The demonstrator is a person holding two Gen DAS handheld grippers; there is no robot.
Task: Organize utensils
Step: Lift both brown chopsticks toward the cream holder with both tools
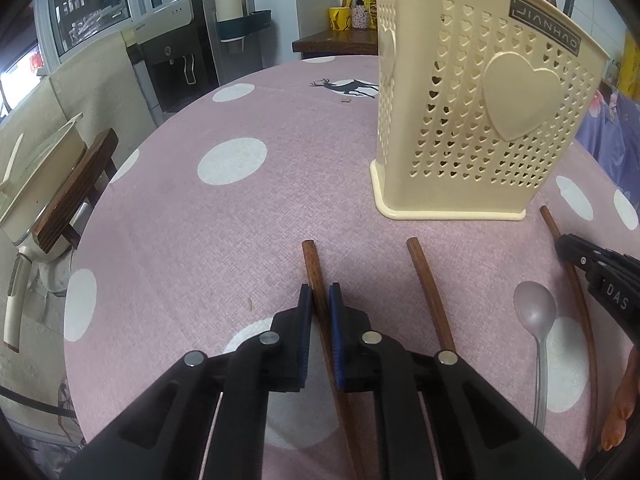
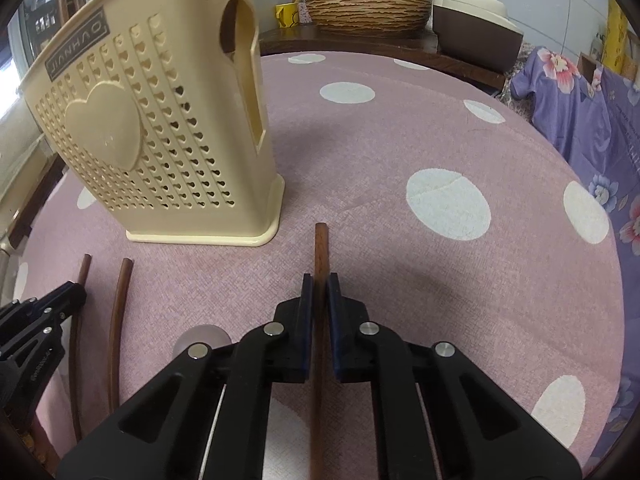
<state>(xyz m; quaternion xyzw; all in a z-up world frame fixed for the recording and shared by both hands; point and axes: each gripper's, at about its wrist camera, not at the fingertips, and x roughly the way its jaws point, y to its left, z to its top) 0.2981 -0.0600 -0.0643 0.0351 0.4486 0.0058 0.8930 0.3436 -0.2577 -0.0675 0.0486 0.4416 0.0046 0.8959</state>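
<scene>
A cream perforated utensil holder (image 1: 480, 120) with a raised heart stands on the pink dotted tablecloth (image 1: 240, 200). Three brown wooden chopsticks and a grey spoon (image 1: 534, 308) lie in front of it. My left gripper (image 1: 320, 294) is shut on the leftmost chopstick (image 1: 312, 260), near its far end. A second chopstick (image 1: 426, 280) lies free between that one and the spoon. My right gripper (image 2: 320, 282) is shut on the rightmost chopstick (image 2: 321, 248). The holder (image 2: 160, 120) stands to its upper left. The right gripper's body hides most of the spoon bowl (image 2: 204, 334).
The round table's edge curves close on the left (image 1: 100, 208) and on the right (image 2: 616, 280). A wooden chair (image 1: 76, 192) and a water dispenser (image 1: 176, 52) stand beyond the left side. A purple floral cloth (image 2: 592, 120) hangs at the right. A woven basin (image 2: 368, 8) sits at the back.
</scene>
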